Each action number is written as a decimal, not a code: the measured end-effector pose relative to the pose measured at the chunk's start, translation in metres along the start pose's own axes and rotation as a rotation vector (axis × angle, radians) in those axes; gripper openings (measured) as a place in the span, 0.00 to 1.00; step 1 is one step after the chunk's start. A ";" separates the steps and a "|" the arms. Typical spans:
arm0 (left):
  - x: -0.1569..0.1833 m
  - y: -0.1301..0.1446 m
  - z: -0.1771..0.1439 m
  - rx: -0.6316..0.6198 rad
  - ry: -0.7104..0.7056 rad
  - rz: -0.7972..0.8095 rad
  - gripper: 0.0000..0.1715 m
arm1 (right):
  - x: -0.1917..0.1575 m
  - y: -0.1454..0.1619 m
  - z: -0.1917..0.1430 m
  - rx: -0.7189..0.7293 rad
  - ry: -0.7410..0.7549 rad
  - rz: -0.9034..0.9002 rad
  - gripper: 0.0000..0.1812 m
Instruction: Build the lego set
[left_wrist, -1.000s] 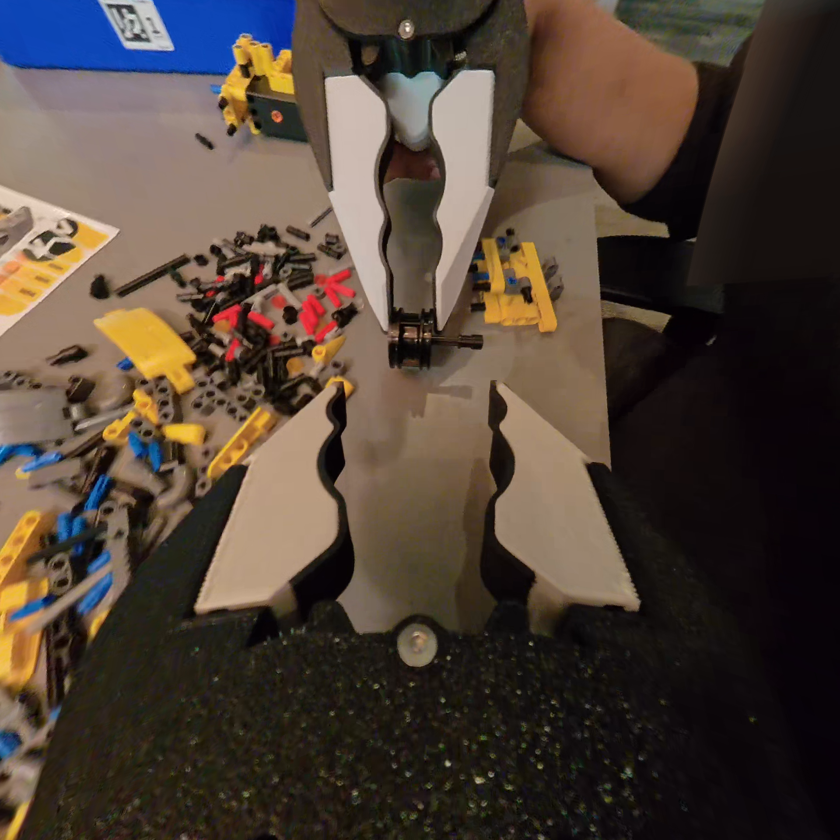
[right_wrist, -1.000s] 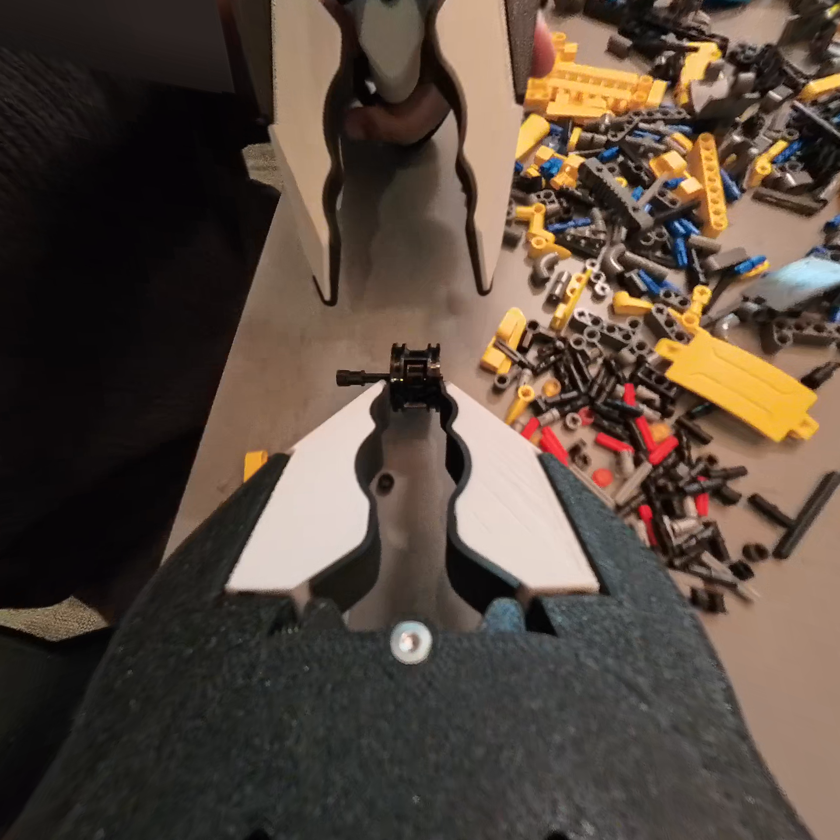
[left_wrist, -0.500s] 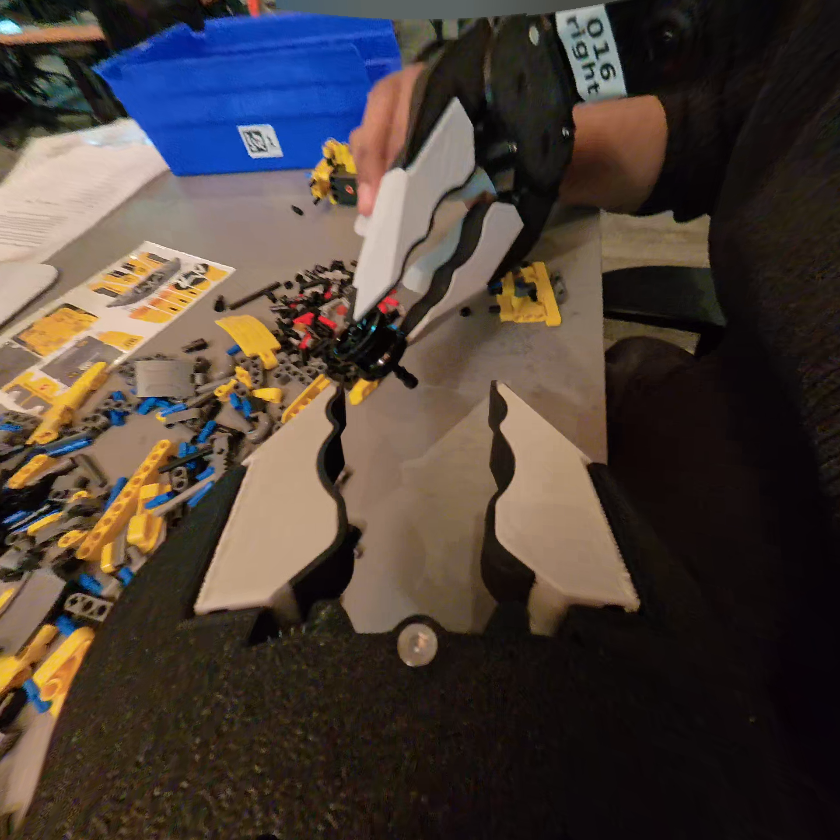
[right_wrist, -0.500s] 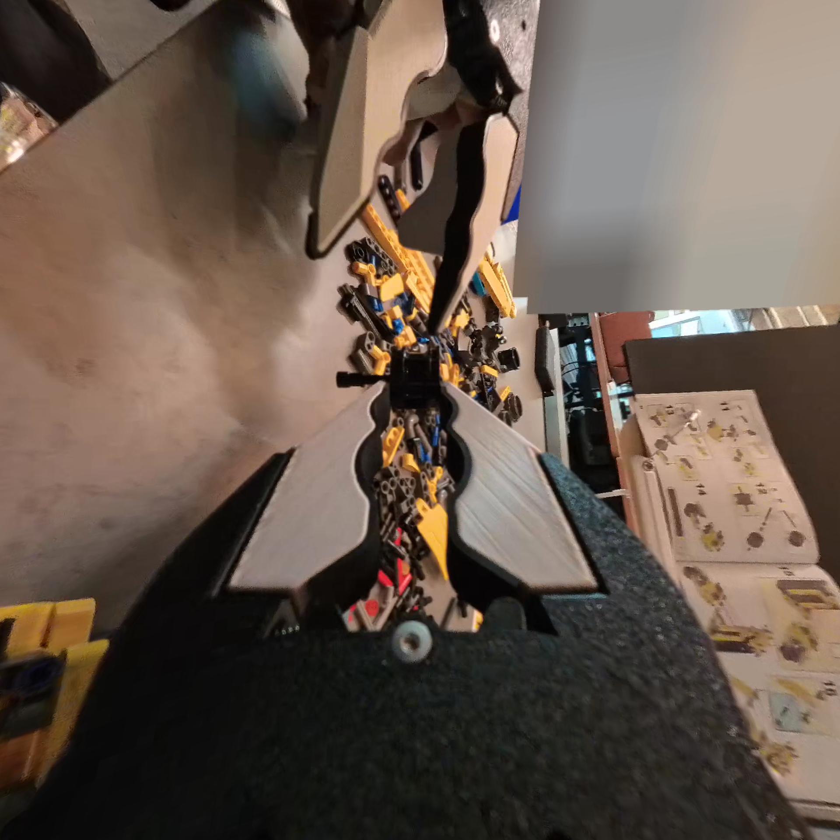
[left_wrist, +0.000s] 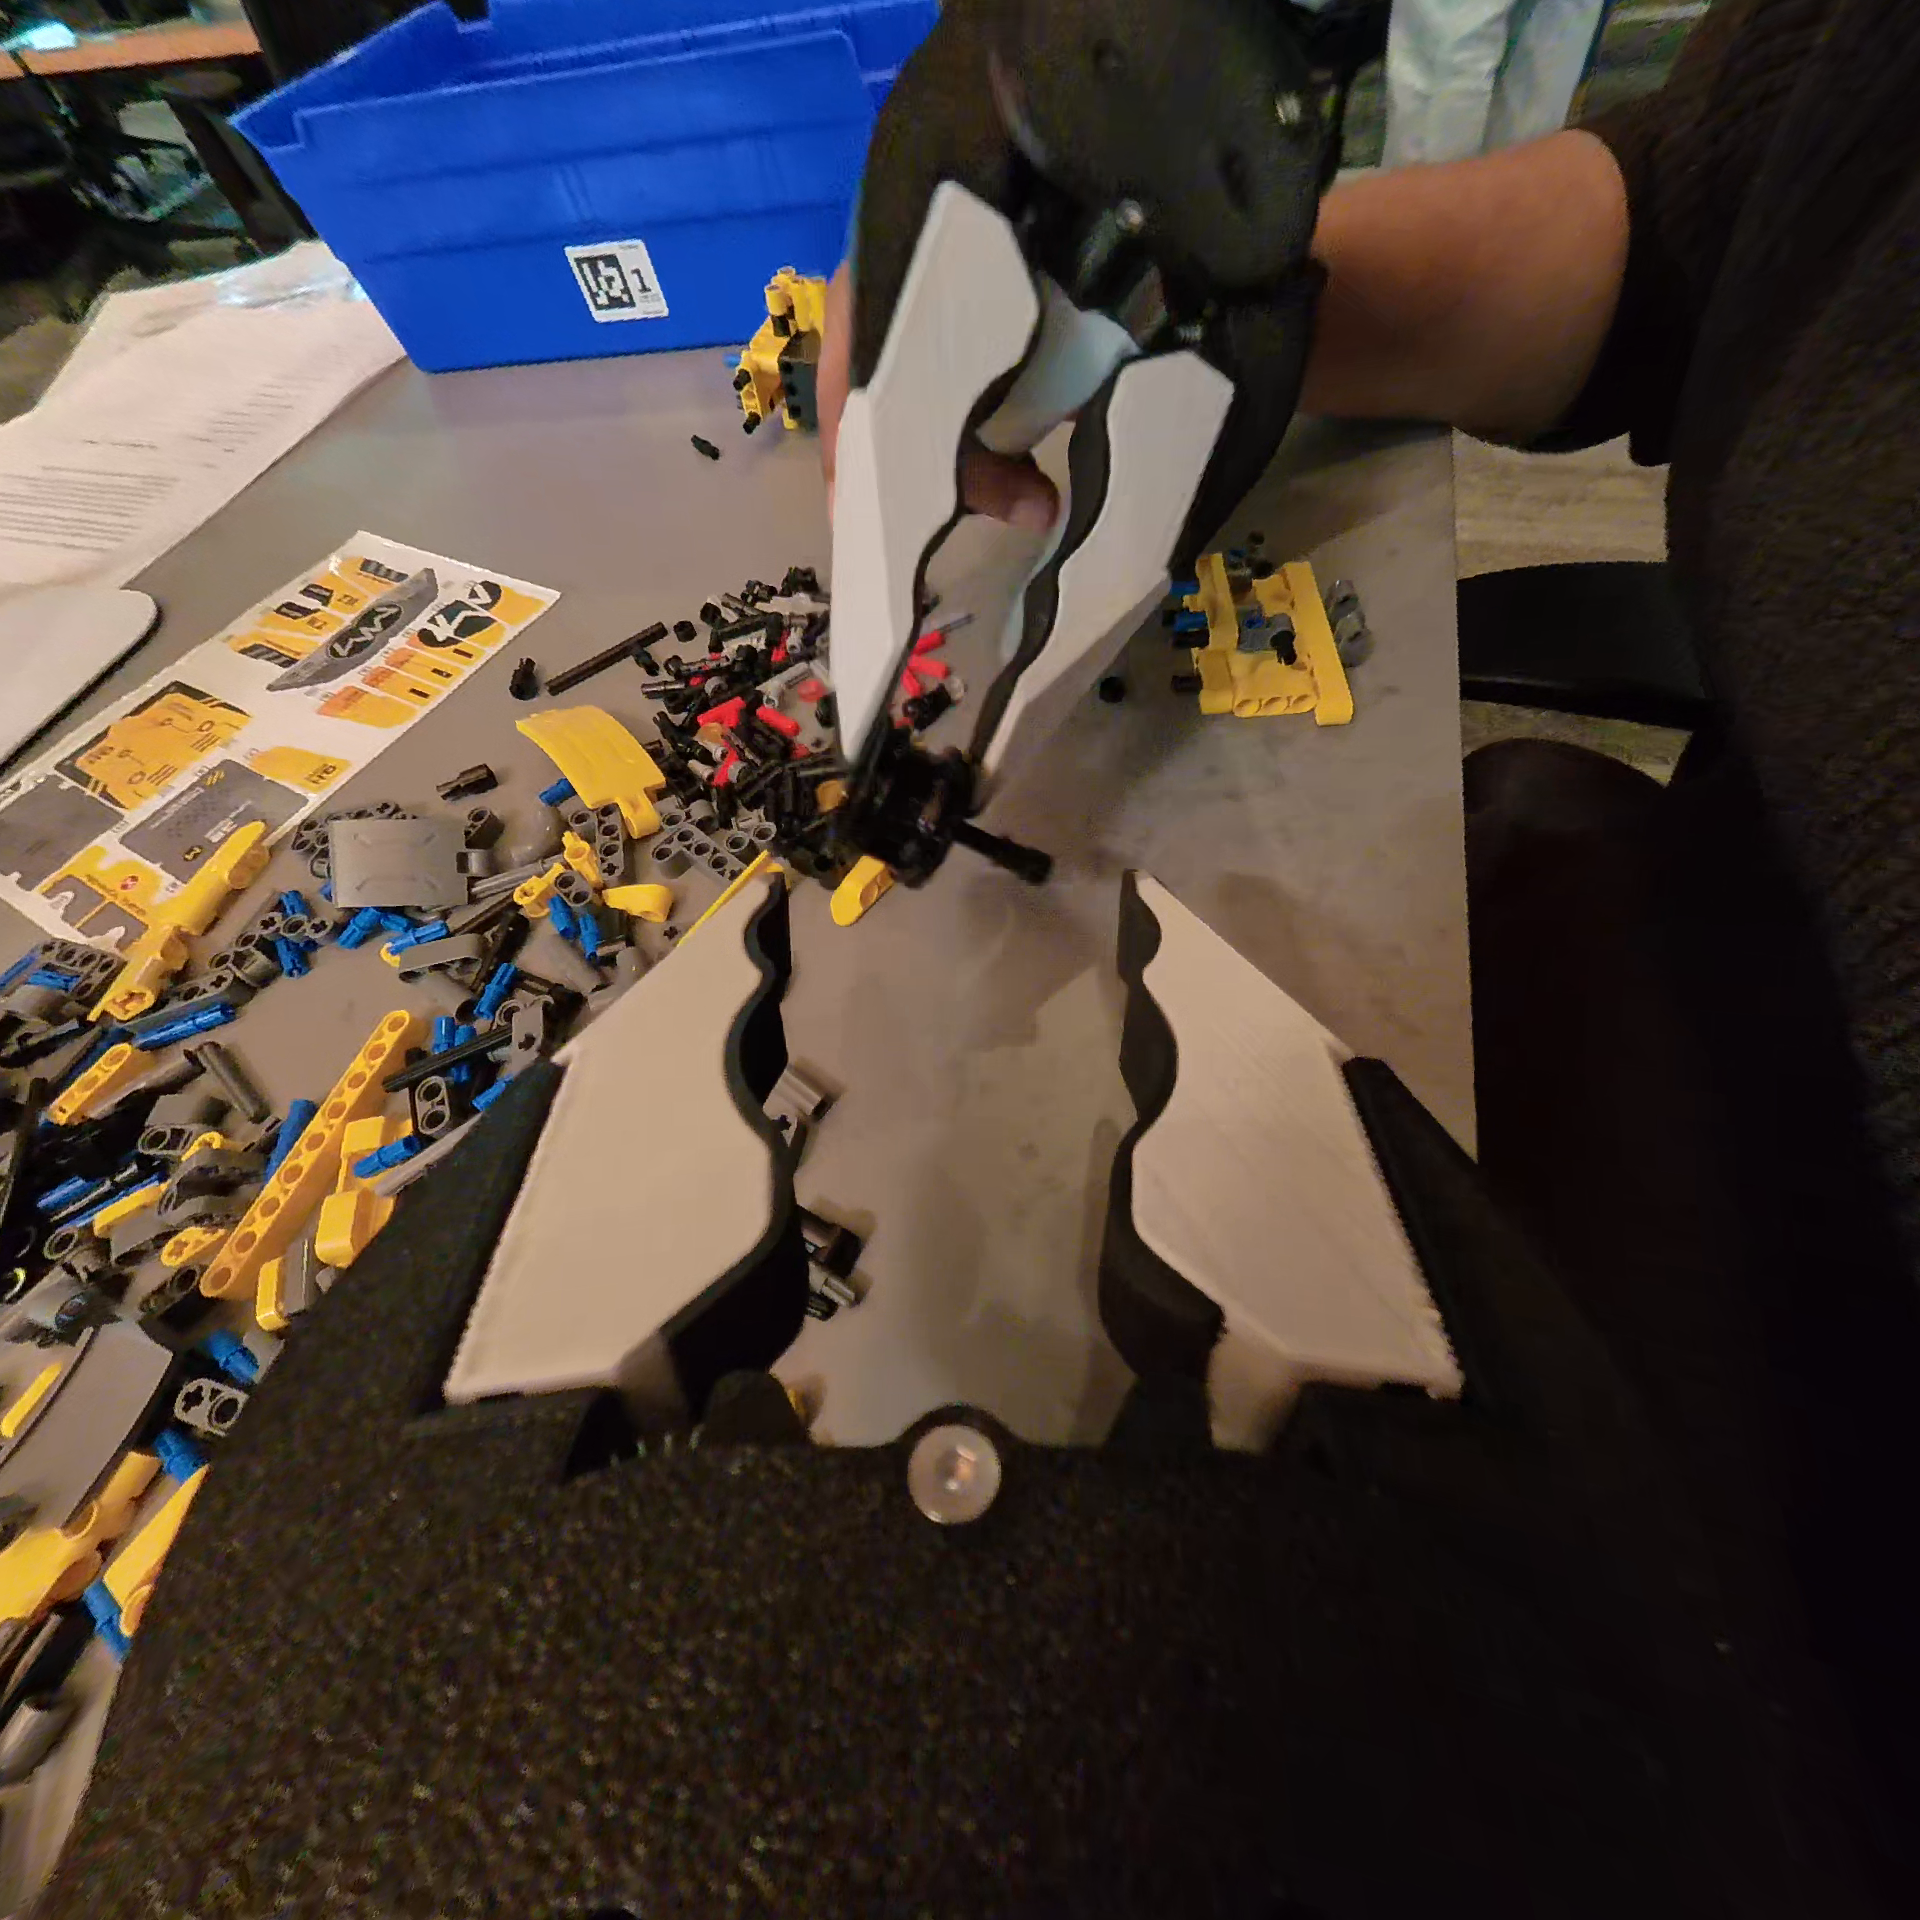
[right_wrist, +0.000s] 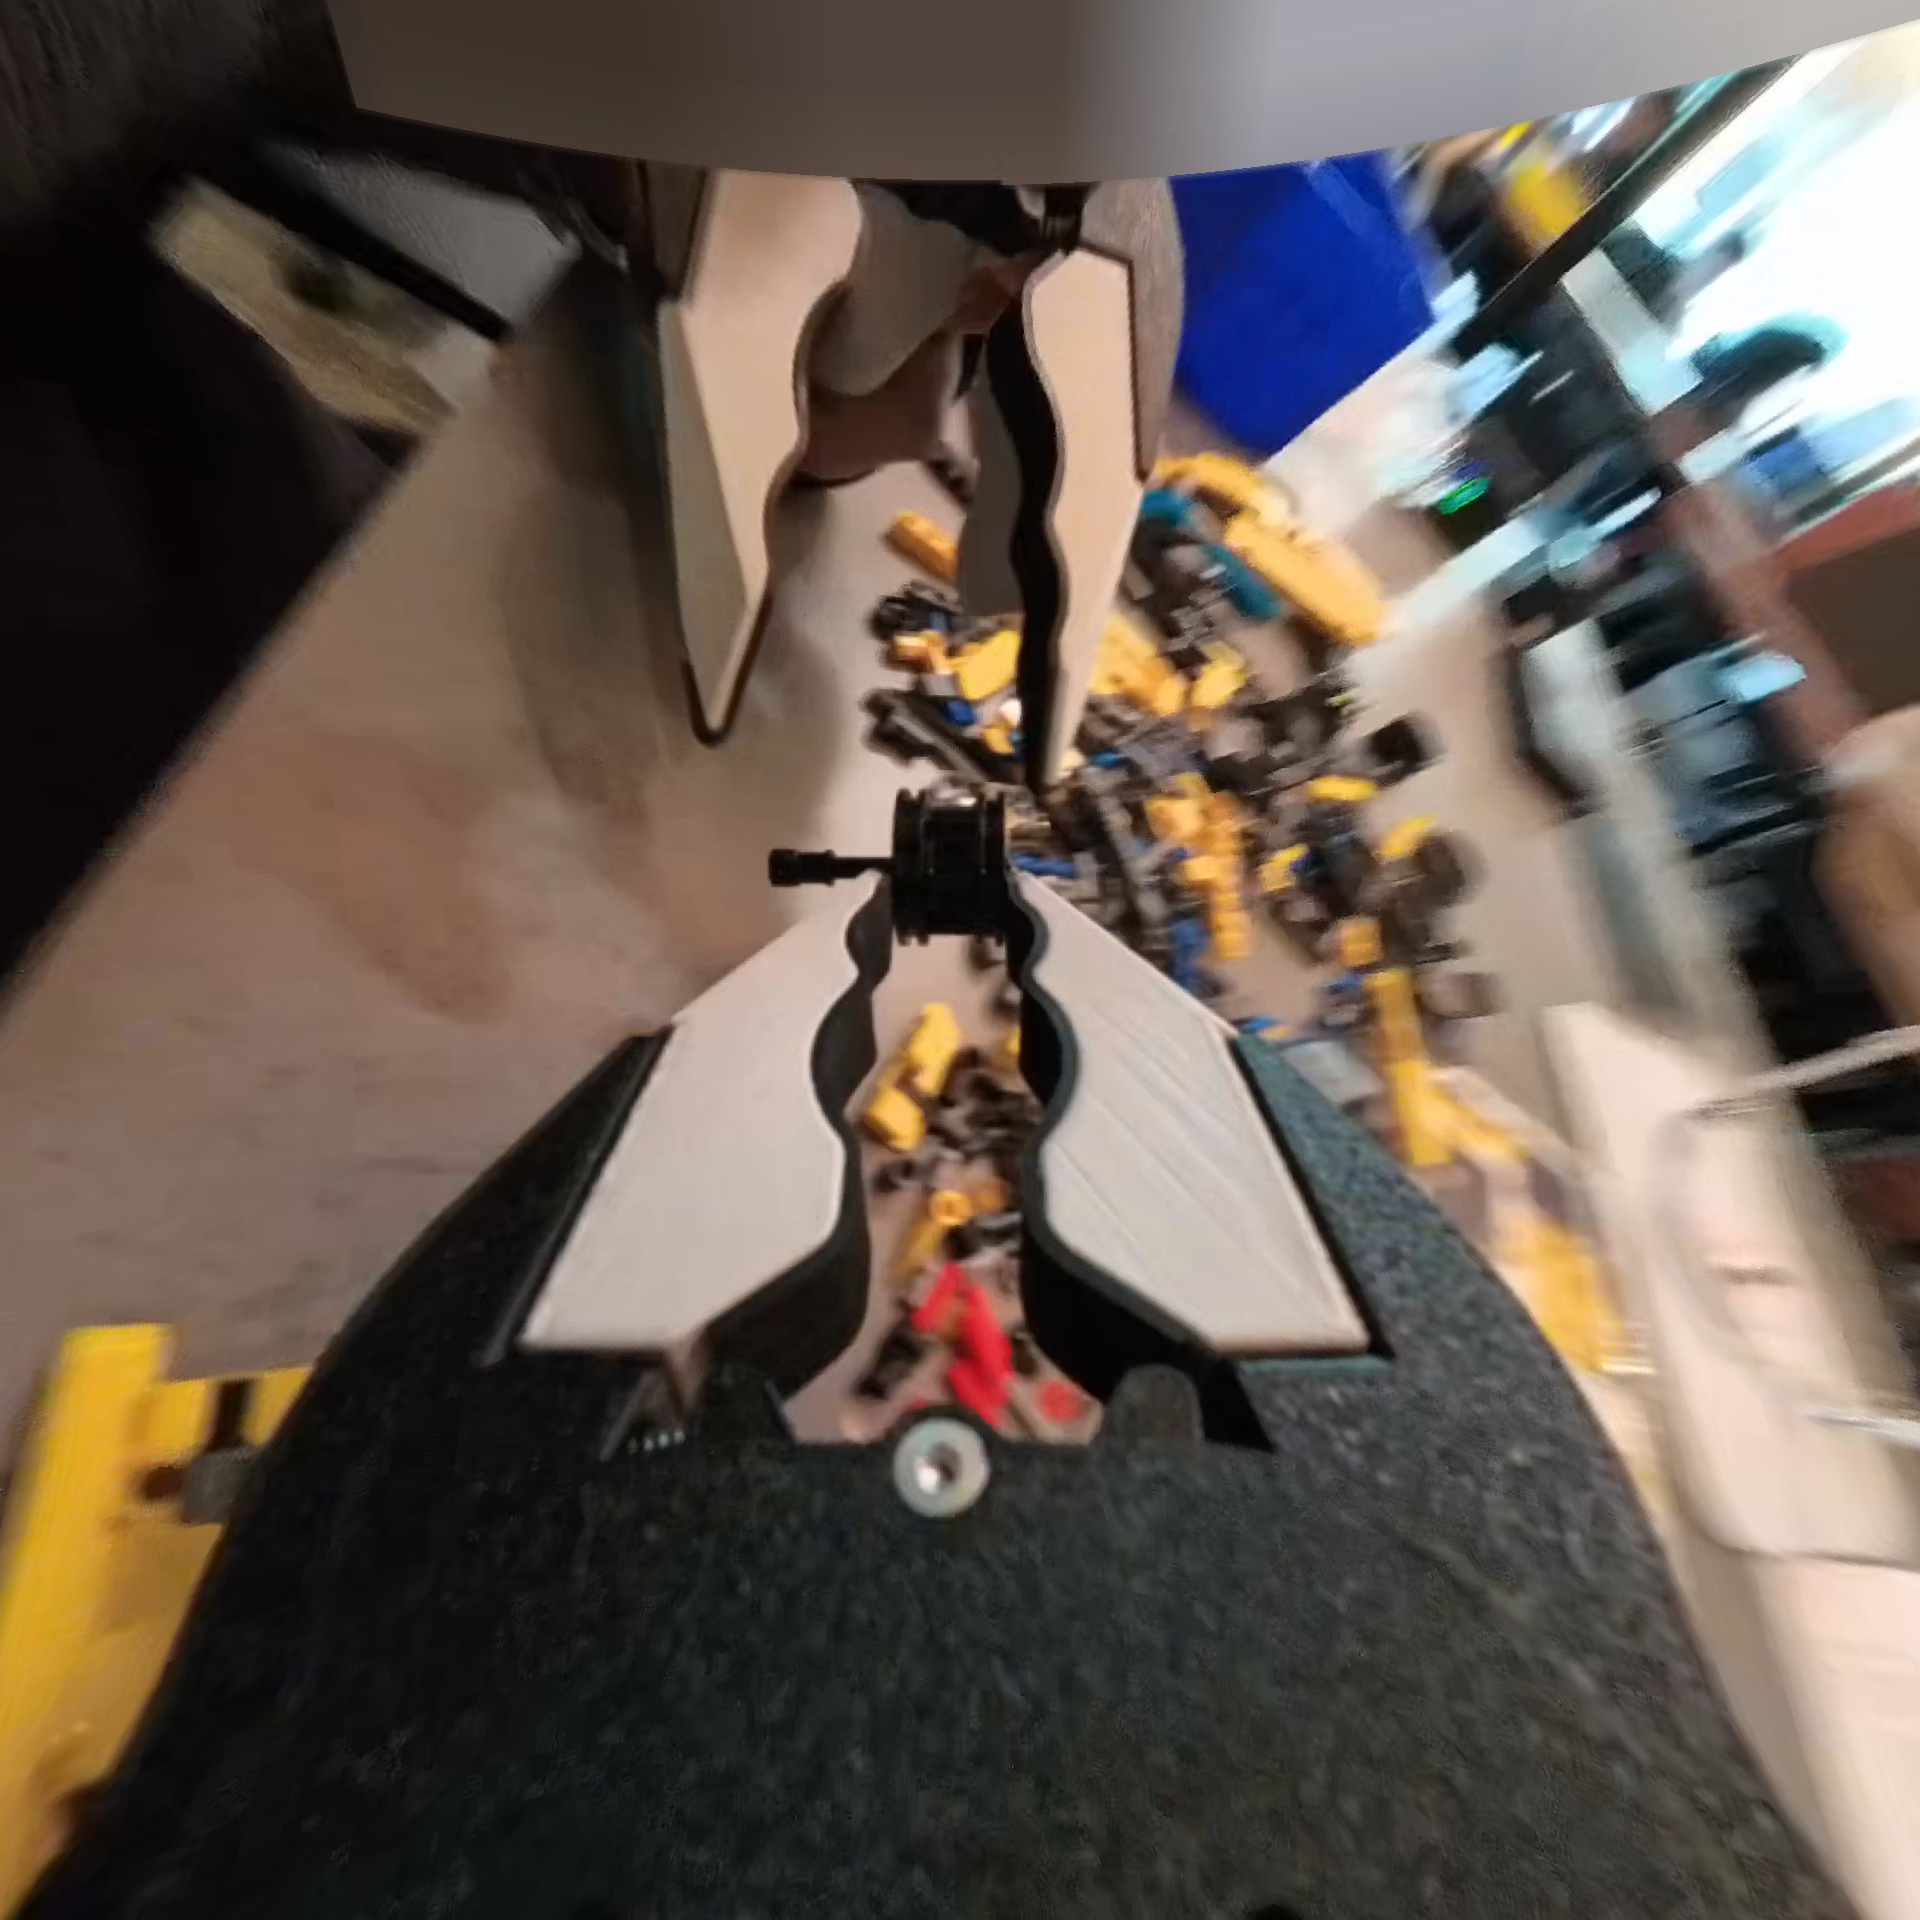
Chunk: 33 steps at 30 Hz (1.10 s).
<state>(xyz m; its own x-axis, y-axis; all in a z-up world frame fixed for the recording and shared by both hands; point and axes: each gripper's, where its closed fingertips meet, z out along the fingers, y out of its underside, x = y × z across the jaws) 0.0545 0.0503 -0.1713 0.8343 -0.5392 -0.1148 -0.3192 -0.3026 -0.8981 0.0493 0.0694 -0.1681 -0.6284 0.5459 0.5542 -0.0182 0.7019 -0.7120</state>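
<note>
Right gripper (right_wrist: 951, 894) is clamped on a small black wheel hub with an axle pin (right_wrist: 925, 868), pinched right at the fingertips and lifted clear of the grey table (left_wrist: 1195, 831). The pin's long axis runs crosswise to the right fingers and sticks out sideways, toward the table's near edge in the left wrist view (left_wrist: 914, 805). Left gripper (left_wrist: 951, 914) is spread wide and holds nothing; the hub sits just ahead of its tips, roughly on its centreline, with the pin pointing toward its right finger. The right wrist view is motion-blurred, so I can't tell exactly how the hub seats. The loose parts pile (left_wrist: 727, 727) lies just beyond the hub; a yellow subassembly (left_wrist: 1268, 655) sits off to the right.
</note>
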 end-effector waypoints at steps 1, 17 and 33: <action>0.001 0.002 0.002 -0.014 0.002 0.002 0.37 | -0.006 0.002 0.003 -0.004 -0.081 0.119 0.12; 0.018 0.030 0.023 -0.230 0.092 0.060 0.37 | -0.044 0.024 0.012 -0.103 -0.386 0.478 0.18; 0.020 0.030 0.023 -0.228 0.095 0.063 0.36 | -0.050 0.014 0.006 -0.106 -0.385 0.445 0.33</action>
<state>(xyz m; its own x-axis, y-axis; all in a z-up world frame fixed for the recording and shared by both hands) 0.0720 0.0480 -0.2101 0.7667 -0.6312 -0.1174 -0.4716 -0.4297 -0.7701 0.0761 0.0495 -0.2086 -0.7949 0.6068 0.0023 0.3766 0.4963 -0.7822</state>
